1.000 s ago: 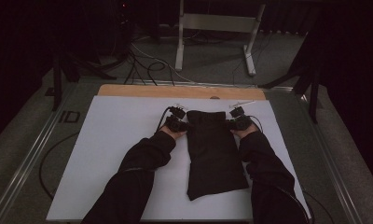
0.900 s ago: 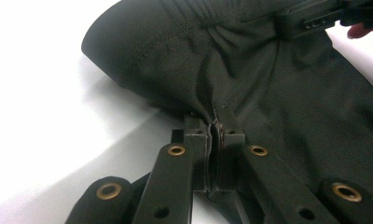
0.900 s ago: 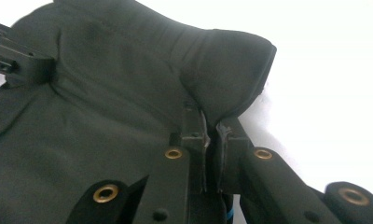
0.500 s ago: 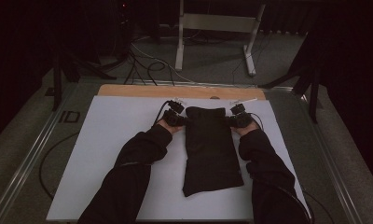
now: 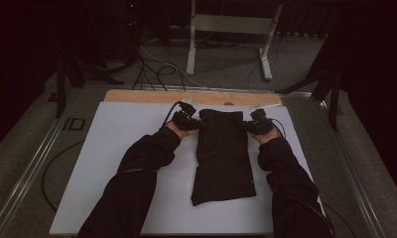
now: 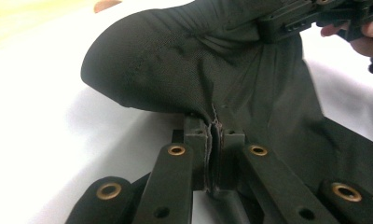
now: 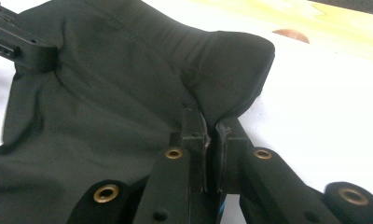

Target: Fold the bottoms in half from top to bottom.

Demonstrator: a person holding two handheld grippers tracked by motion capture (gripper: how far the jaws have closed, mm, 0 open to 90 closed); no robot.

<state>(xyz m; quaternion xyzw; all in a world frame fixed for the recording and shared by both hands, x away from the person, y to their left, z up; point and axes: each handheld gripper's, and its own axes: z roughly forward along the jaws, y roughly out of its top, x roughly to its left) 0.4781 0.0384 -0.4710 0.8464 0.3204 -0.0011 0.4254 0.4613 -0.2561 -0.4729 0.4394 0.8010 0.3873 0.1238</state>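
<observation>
A folded black cloth (image 5: 223, 153) lies lengthwise on the white table top (image 5: 132, 144). My left gripper (image 5: 189, 120) pinches its far left edge and my right gripper (image 5: 255, 125) pinches its far right edge, so the far end hangs lifted between them. In the left gripper view the jaws stand pressed together on a fold of the black cloth (image 6: 184, 60), and the left gripper (image 6: 215, 127) has fabric caught in the seam between its pads. The right gripper (image 7: 208, 126) holds the black cloth (image 7: 110, 93) the same way, with the other gripper's jaw at upper left.
A wooden strip (image 5: 186, 97) runs along the table's far edge. Metal rails (image 5: 33, 168) flank the table. Cables (image 5: 157, 69) and a metal stand (image 5: 231, 29) sit on the floor beyond.
Both grippers have risen a little with the cloth's far end; the cloth's near end has crept slightly away from me.
</observation>
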